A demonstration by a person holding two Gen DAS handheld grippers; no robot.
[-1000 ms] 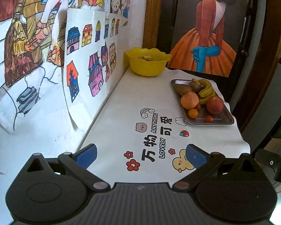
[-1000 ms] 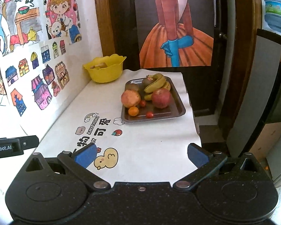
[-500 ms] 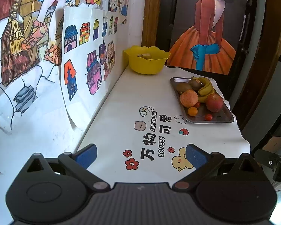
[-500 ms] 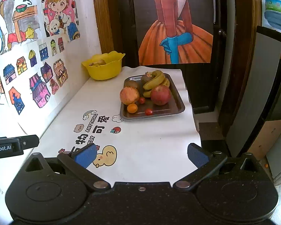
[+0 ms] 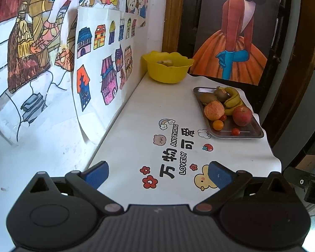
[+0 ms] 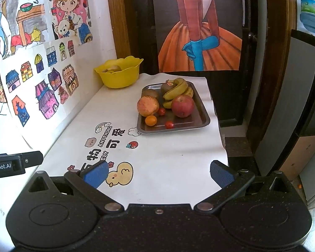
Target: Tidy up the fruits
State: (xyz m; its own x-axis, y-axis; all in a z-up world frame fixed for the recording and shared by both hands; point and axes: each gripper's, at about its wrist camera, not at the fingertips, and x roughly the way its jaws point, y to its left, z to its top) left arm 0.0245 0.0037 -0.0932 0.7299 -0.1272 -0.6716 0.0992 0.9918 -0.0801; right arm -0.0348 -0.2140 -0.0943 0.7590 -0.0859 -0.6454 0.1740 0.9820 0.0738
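Both cameras now sit a little nearer the table (image 5: 136, 113) than a second ago, so the fruit looms larger. At far left, drawings of houses (image 5: 103, 63) hang on the wall. Next comes the yellow bowl (image 5: 168, 67) at the table's back corner, with something pale inside it. The left gripper (image 5: 158, 173) hovers over the near end of the printed tablecloth, jaws spread wide and empty. Further right, the metal tray (image 6: 201, 119) holds a pomegranate (image 6: 148, 106), an apple (image 6: 182, 106), bananas (image 6: 177, 90), kiwis, a small orange (image 6: 151, 120) and cherry tomatoes. The right gripper (image 6: 158, 173) is likewise spread, holding nothing, well short of the tray.
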